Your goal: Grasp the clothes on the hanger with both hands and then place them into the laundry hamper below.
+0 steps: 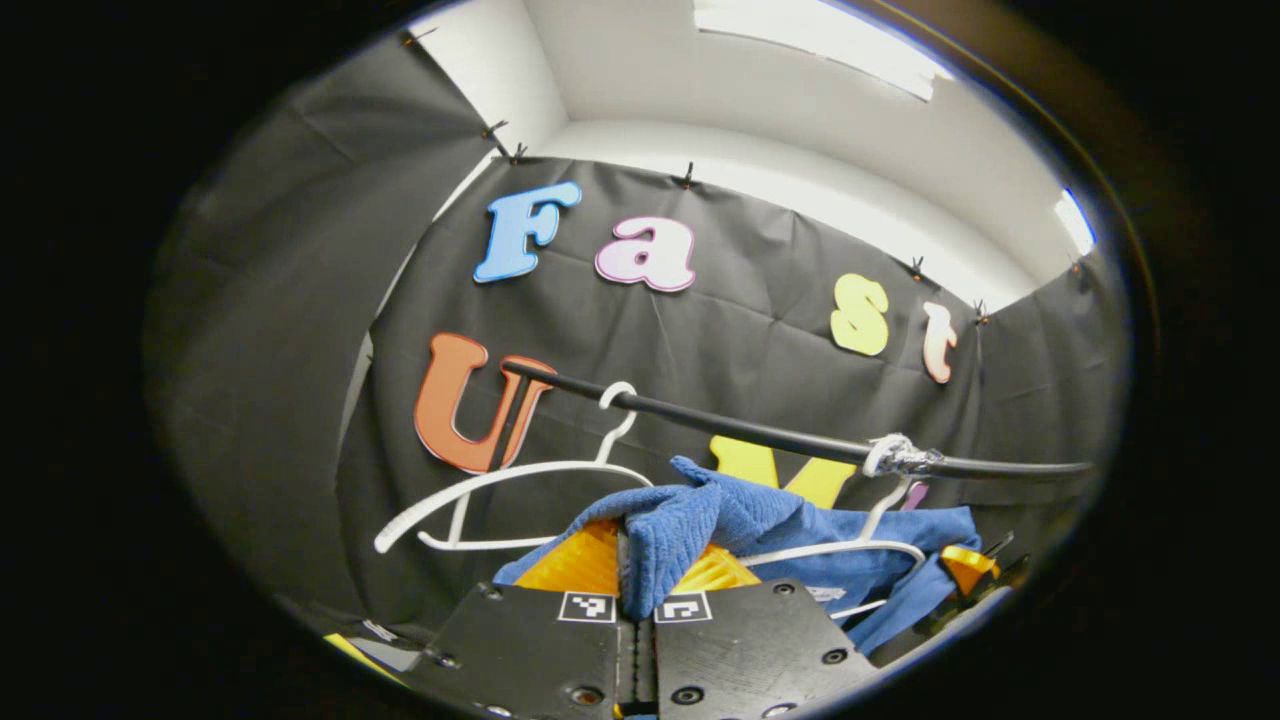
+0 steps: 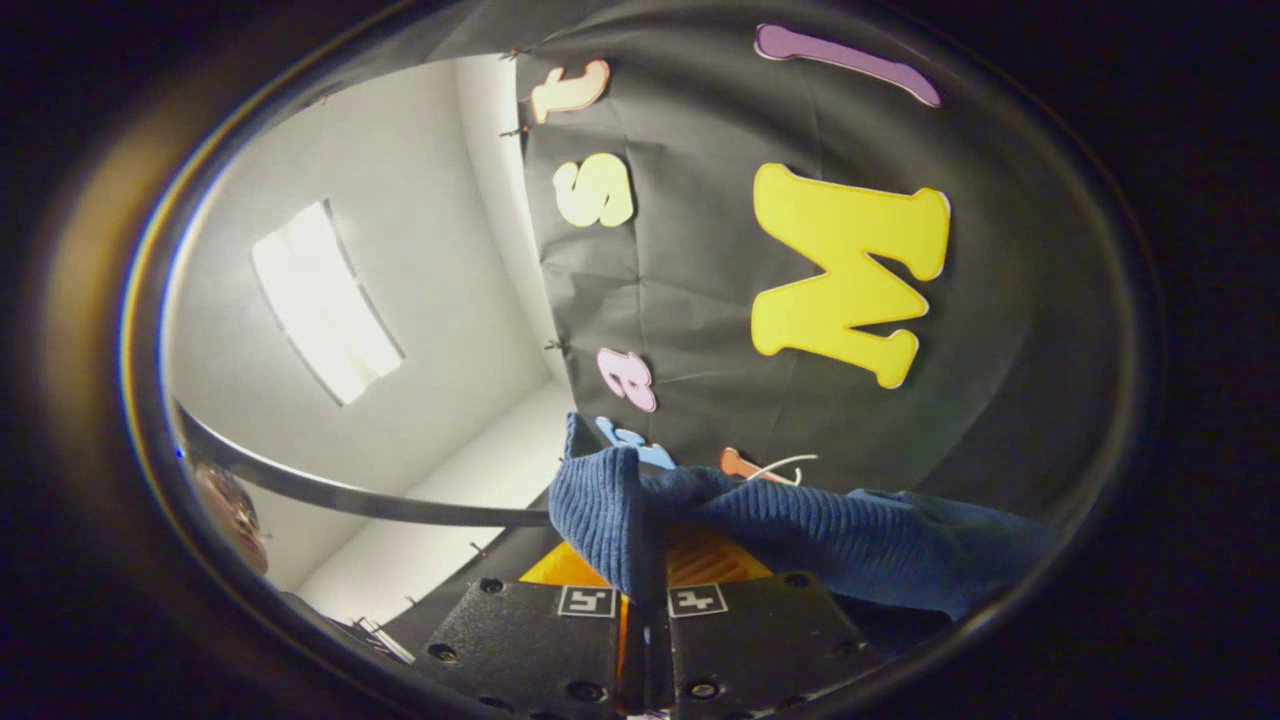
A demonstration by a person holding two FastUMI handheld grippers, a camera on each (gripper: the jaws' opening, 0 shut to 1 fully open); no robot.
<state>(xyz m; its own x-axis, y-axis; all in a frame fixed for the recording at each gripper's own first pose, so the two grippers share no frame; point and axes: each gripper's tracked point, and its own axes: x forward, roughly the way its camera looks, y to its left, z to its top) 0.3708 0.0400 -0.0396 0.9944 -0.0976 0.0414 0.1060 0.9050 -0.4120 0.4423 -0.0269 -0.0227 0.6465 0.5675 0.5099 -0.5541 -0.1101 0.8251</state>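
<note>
Cloth (image 1: 700,525) is pinched by both the left gripper (image 1: 636,570) and right gripper (image 2: 645,570), near the hanger (image 1: 500,480) on the rail (image 1: 760,435).

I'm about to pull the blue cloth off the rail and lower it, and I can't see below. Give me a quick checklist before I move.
1. Left tongs shut on the blue cloth: ok, a fold is pinched between the fingers.
2. Right tongs shut on the blue cloth: ok, same pinch.
3. Cloth free of its white hanger: not ok, the hanger's arm lies across the cloth.
4. That hanger free of the black rail: not ok, its hook sits at a wrapped spot on the rail.
5. The bare white hanger clear of the cloth: ok, it hangs to one side.
6. Hamper position below: cannot tell.
</note>
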